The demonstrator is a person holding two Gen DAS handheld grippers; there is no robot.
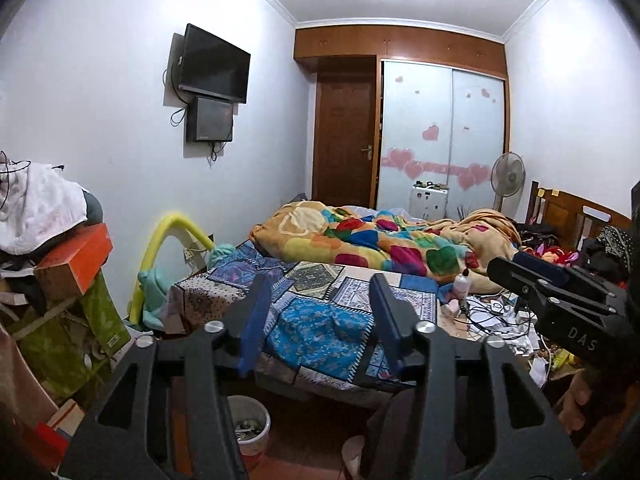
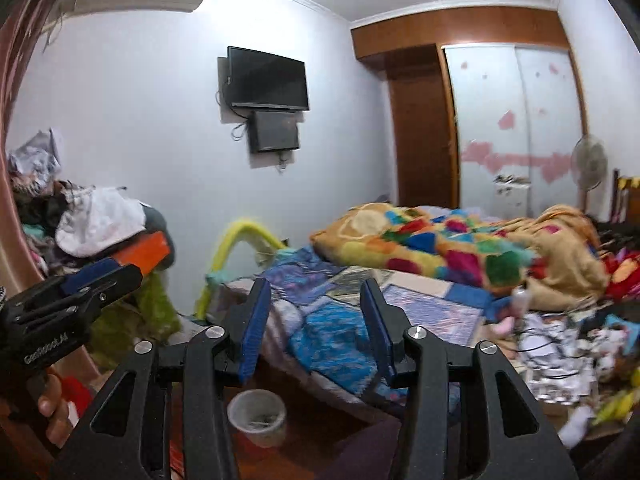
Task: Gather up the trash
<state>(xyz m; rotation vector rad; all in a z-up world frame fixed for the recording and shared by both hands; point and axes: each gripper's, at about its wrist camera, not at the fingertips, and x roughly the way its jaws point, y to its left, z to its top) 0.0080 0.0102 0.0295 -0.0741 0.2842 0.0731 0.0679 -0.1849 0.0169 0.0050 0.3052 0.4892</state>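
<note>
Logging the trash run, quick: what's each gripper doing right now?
Left gripper: open, nothing between its jaws.
Right gripper: open, nothing between its jaws.

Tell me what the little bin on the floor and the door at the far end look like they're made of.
Bin: probably plastic, pale and matte, with a thin smooth rim; scraps lie inside. Door: looks like wood or wood veneer, reddish brown with a slight sheen and raised panels, plus a metal lever handle.
</note>
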